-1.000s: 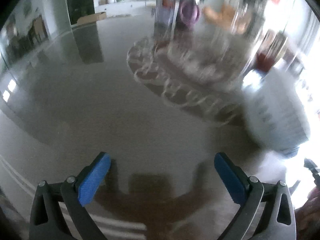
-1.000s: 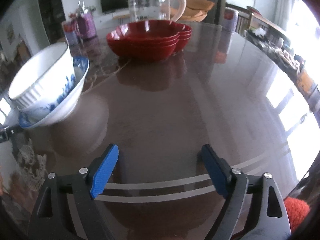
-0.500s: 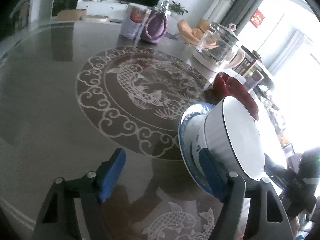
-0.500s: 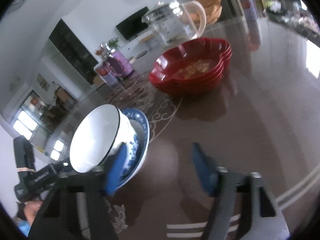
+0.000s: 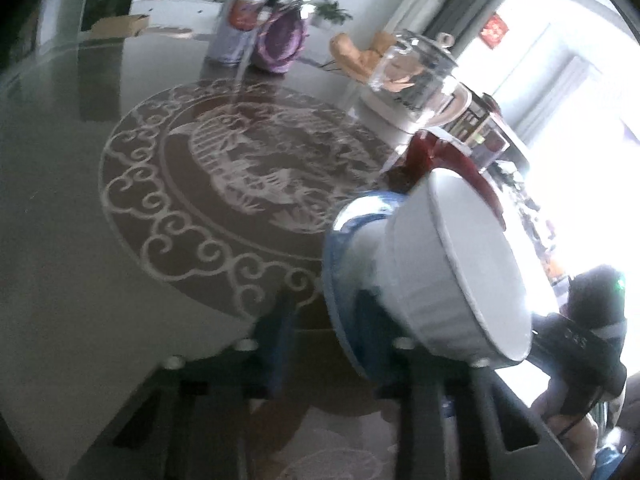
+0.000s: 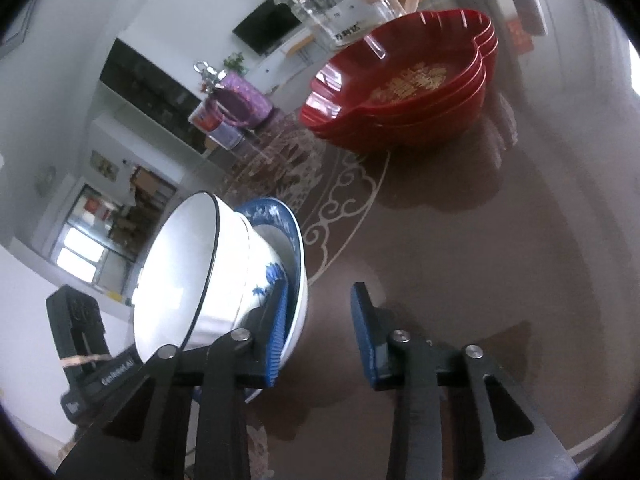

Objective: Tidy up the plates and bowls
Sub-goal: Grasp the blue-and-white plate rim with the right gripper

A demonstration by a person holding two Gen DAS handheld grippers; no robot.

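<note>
Left gripper (image 5: 324, 344) closing around blue-rimmed bowl (image 5: 340, 280); right gripper (image 6: 318, 332) closing around same rim; white bowl (image 6: 188, 276) nested inside.

Little I can read from here. Left gripper (image 6: 86, 364) body carries white lettering, too blurred to make out. Glass pitcher (image 6: 340, 4) has dark print, illegible. Red bowls (image 6: 408, 92) show gold characters inside, unreadable.
</note>
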